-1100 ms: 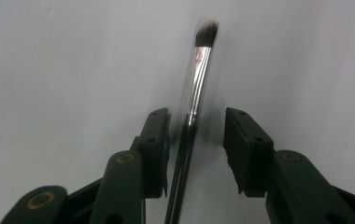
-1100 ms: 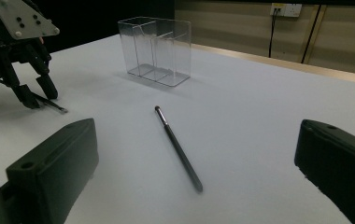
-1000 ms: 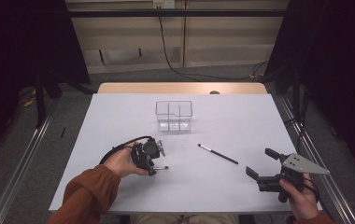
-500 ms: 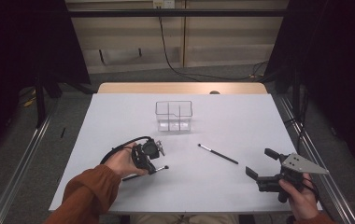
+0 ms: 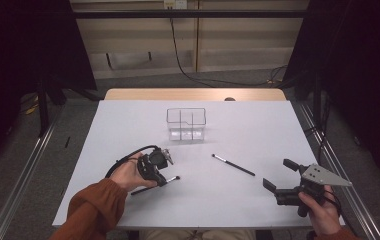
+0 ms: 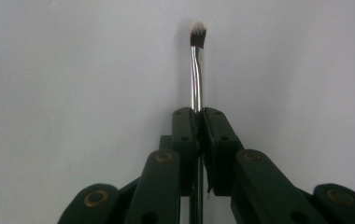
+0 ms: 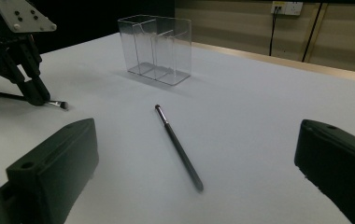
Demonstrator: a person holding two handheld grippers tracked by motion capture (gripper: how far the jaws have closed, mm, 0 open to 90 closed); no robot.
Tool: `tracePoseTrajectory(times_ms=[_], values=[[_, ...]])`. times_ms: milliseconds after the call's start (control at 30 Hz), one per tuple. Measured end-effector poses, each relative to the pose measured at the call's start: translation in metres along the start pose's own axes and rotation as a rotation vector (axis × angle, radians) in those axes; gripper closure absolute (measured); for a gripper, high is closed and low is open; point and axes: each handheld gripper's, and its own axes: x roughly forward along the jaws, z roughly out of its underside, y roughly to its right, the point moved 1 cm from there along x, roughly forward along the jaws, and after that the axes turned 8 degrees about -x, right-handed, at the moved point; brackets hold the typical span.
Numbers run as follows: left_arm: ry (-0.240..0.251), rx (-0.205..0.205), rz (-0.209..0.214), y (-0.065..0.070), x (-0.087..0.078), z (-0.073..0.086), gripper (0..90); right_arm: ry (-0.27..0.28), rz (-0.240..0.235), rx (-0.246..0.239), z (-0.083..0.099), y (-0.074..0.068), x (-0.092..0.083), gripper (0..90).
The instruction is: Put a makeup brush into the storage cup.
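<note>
Left claw (image 6: 199, 122) is clamped down on the small brush (image 6: 196, 70), pads pinching the shiny metal ferrule with the bristle tip poking out ahead of the jaws. From the high view we've got that brush (image 5: 155, 185) lying flat on the table (image 5: 258, 200), toward the near left corner, handle trailing back under the left hand (image 5: 128, 172). Jaws have just been closing on it, and now they're fully pinched.

Right claw (image 5: 280, 180) sits near the front right corner with its jaws wide apart and nothing in them. The second brush (image 7: 178, 147), a longer dark one, lies loose about mid-table, a bit right of centre, and we see it straight ahead between the right claw's jaws. The clear organizer (image 5: 186, 124) stands upright toward the far edge, middle of the table, with its compartments looking empty as far as we can tell.

Handling-wise, we'd guess this brush is super light, thin and stiff, but that polished ferrule looks slippery and round, so it could roll or swivel in the pads once it comes off the table. Grabbing nearer the middle of the handle would probably balance better. Bristles are soft, so we'd keep those off anything hard, and drop it handle-first into the organizer.
</note>
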Motion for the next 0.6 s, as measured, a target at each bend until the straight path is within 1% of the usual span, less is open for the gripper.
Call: tracePoseTrajectory(times_ms=[33,133,200,233,267,333,367,400,433,467,533,567,600], values=[[0.015,-0.015,0.002,0.000,0.000,0.001,84.0,0.000,0.000,0.000,0.000,0.000,0.000,0.0],[0.024,-0.020,0.001,-0.002,-0.001,0.003,84.0,0.000,-0.001,-0.002,0.000,0.000,0.000,0.0],[0.031,-0.030,-0.009,-0.003,-0.002,0.004,84.0,0.001,-0.001,-0.001,0.000,0.000,0.000,0.0],[0.044,-0.042,-0.001,-0.004,-0.004,0.005,84.0,-0.001,-0.001,-0.001,0.000,0.000,0.000,0.0],[0.044,-0.042,-0.001,-0.004,-0.004,0.005,84.0,-0.001,-0.001,-0.001,0.000,0.000,0.000,0.0],[0.059,-0.053,0.001,-0.005,-0.007,0.005,83.9,-0.001,-0.001,0.000,0.000,0.000,0.000,0.0],[0.082,-0.069,0.000,-0.005,-0.008,0.006,83.9,-0.001,-0.001,-0.001,0.000,0.000,0.000,0.0],[0.094,-0.075,0.002,-0.005,-0.010,0.006,84.0,-0.001,0.000,-0.001,0.000,0.000,0.000,0.0],[0.100,-0.071,0.007,-0.007,-0.012,0.006,84.0,-0.001,-0.001,0.000,0.000,0.000,0.001,0.0],[0.132,-0.092,0.001,-0.007,-0.014,0.006,84.0,-0.002,0.000,0.000,0.000,0.000,0.000,0.0],[0.156,-0.101,0.006,-0.008,-0.018,0.007,84.0,-0.001,0.001,0.001,0.000,0.000,0.000,0.0],[0.160,-0.094,-0.007,-0.010,-0.021,0.007,84.0,-0.001,0.001,0.000,0.000,0.000,0.000,0.0],[0.183,-0.117,-0.009,-0.010,-0.023,0.007,84.0,-0.002,0.001,0.000,0.000,0.000,0.000,0.0]])
